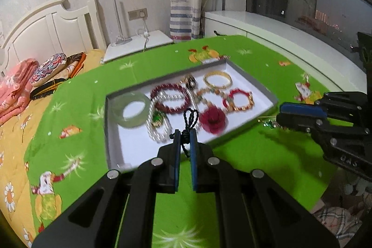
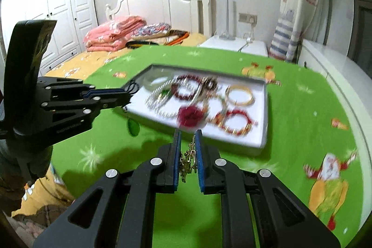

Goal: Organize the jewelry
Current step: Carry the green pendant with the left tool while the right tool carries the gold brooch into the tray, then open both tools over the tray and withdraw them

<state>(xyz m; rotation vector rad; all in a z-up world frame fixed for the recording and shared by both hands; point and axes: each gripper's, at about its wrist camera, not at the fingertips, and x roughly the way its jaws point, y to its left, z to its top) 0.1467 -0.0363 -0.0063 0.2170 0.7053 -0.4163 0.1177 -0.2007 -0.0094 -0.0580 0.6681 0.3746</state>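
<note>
— Room first: where do we have it around our fingers?

— Green cloth (image 2: 302, 108) lies bare under and to both sides of our right gripper (image 2: 187, 134); the tray's near rim (image 2: 209, 136) runs just ahead of its fingertips. Our left gripper (image 1: 185, 133) hangs over the tray's near edge (image 1: 109, 131), with bare white floor just left of its tips.

— What are we holding?

— Our left fingers stand narrow, pinched on a black cord (image 1: 189, 119) whose loops rise just past the tips. Our right fingers stand narrow too, gripping a gold chain (image 2: 188, 162) that hangs between the pads.

— And what crowds us?

— Ahead of our left tips lie the pearl strand (image 1: 160, 122) and the red flower (image 1: 212, 120), both close. Further ahead sit the jade bangle (image 1: 130, 110), the dark red bead bracelet (image 1: 169, 97), the gold bangle (image 1: 217, 79) and the red and gold bracelet (image 1: 237, 100). Our right gripper reaches in from the right, beside the tray's corner, well apart from our left. Beyond the cloth, a bed (image 2: 116, 31) stands left and a white counter (image 1: 267, 27) right.
</note>
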